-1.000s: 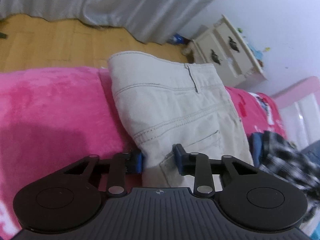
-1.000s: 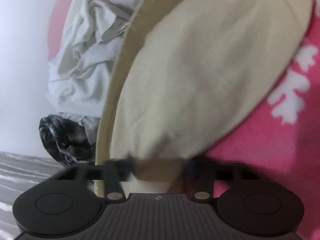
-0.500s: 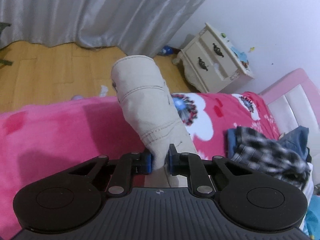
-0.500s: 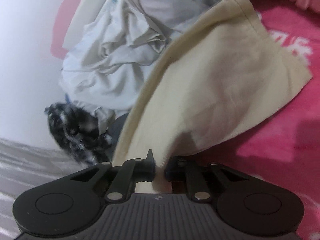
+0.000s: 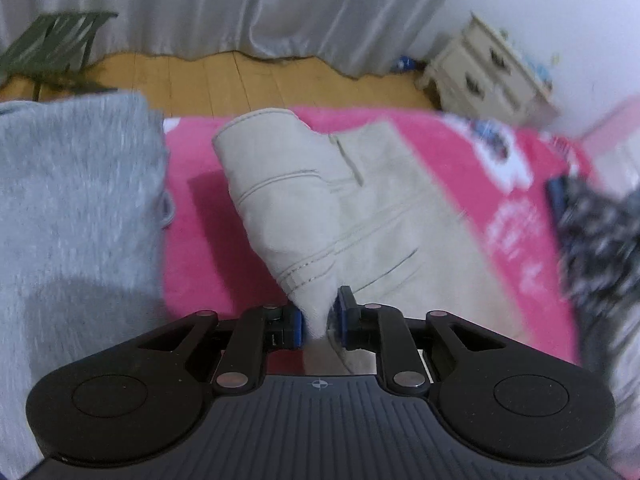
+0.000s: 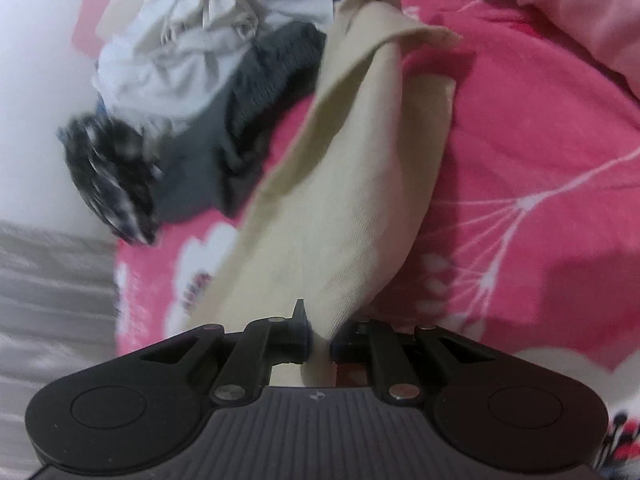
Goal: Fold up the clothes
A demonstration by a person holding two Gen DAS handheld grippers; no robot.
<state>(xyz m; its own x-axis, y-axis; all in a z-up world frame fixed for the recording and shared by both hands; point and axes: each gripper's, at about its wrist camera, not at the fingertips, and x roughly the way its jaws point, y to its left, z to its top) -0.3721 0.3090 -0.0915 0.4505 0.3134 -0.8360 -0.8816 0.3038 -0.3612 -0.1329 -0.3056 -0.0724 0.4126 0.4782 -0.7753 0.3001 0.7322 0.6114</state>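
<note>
Both grippers, left (image 5: 320, 322) and right (image 6: 319, 344), pinched beige trousers (image 5: 320, 208) above the pink bedspread (image 5: 208, 248); lowering evenly, with edges aligned, would likely keep the fold neat.

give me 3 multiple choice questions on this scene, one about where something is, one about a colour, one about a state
1. Where does the grey fuzzy garment lie in the left wrist view?
A. left of the beige pants
B. on the nightstand
C. under the curtain

2. What colour is the blanket under the clothes?
A. green
B. pink
C. brown

3. What are the two grippers doing?
A. both open above the bed
B. only the left one holds cloth
C. each is closed on the beige pants

Answers:
1. A: it fills the left side, with the beige pants to its right.
2. B: pink with white flower prints shows in both views.
3. C: the left gripper and the right gripper each have beige cloth pinched between the fingers.
</note>
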